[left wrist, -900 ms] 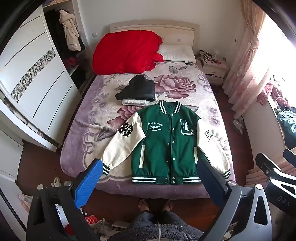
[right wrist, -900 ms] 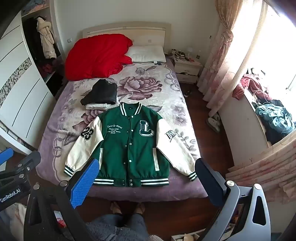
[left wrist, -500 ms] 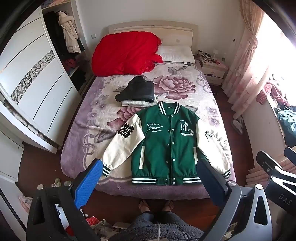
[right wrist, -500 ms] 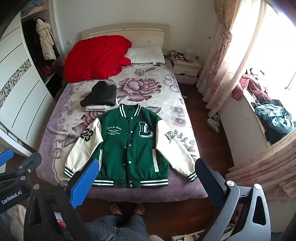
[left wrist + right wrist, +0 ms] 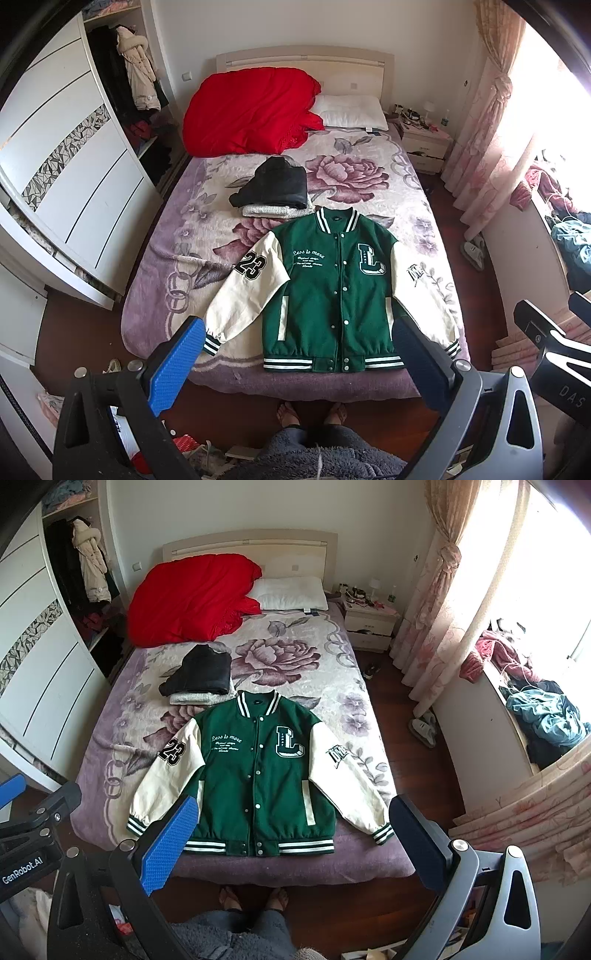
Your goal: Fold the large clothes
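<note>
The green varsity jacket with cream sleeves and striped cuffs (image 5: pixel 332 288) lay flat and buttoned, front up, near the foot of the bed with the floral purple blanket (image 5: pixel 177 258), its collar toward twelve o'clock and its hem at six, just short of the mattress edge. You had not touched it, so folding was yet to begin, and the sensible opening was probably the sleeves: take each striped cuff, carry it across the chest so the sleeve lies inside the body's outline, then bring the hem up toward the collar. Pinch only the cuff ribbing, since a deep bite may drag the body and undo the flat lay. Keep clear of the folded dark garment stacked on a pale one (image 5: pixel 275 188) just beyond the collar at eleven o'clock. Your left gripper (image 5: pixel 299 362) hung above the foot of the bed, pitched steeply downward, its blue-padded fingers (image 5: pixel 175 365) spread wide and holding nothing. Your right gripper (image 5: pixel 291 842) matched it, tilted down alike, fingers wide and empty, framing the hem. You stood at six o'clock, bare feet (image 5: pixel 255 899) by the bed's end.
</note>
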### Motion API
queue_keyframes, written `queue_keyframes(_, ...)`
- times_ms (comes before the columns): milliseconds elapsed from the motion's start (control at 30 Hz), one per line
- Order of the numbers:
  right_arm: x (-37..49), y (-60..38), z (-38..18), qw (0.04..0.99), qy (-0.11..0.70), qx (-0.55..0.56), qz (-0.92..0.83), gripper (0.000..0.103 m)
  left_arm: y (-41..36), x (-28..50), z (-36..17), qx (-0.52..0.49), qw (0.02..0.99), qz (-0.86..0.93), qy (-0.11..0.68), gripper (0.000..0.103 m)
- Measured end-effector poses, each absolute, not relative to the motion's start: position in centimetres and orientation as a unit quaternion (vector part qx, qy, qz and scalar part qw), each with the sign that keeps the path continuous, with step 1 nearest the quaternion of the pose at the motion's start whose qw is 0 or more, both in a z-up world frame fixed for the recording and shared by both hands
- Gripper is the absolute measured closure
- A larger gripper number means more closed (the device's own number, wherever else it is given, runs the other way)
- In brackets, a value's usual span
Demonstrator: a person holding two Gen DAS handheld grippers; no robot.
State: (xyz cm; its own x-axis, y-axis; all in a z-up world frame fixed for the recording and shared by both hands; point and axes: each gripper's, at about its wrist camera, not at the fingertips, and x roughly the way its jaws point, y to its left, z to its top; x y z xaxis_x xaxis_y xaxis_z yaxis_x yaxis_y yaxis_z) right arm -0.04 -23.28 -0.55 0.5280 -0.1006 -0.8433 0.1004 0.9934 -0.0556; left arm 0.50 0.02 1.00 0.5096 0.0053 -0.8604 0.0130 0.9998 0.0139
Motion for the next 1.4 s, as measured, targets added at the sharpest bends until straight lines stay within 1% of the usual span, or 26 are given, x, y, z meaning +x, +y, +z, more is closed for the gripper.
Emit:
queue_keyframes(167,0.0,-23.6,1.5,0.875,0.481,-0.003,-0.055,0.000,0.0,0.6,1.3,0.011,0.871,-0.004,0.492,0.000)
queue_keyframes(900,-0.4,-23.2,1.2,0.877,0.476,-0.002,-0.057,0.000,-0.2,0.7,1.7,0.012,0.873,-0.004,0.488,0.000)
queue_keyframes(967,-0.4,-23.3,2.1,0.878,0.476,-0.002,-0.057,0.000,-0.2,0.7,1.7,0.012,0.873,-0.004,0.488,0.000)
queue_keyframes(1400,-0.3,-22.9,2.3,0.878,0.475,-0.001,-0.056,0.000,-0.3,0.7,2.1,0.011,0.874,-0.004,0.485,0.000)
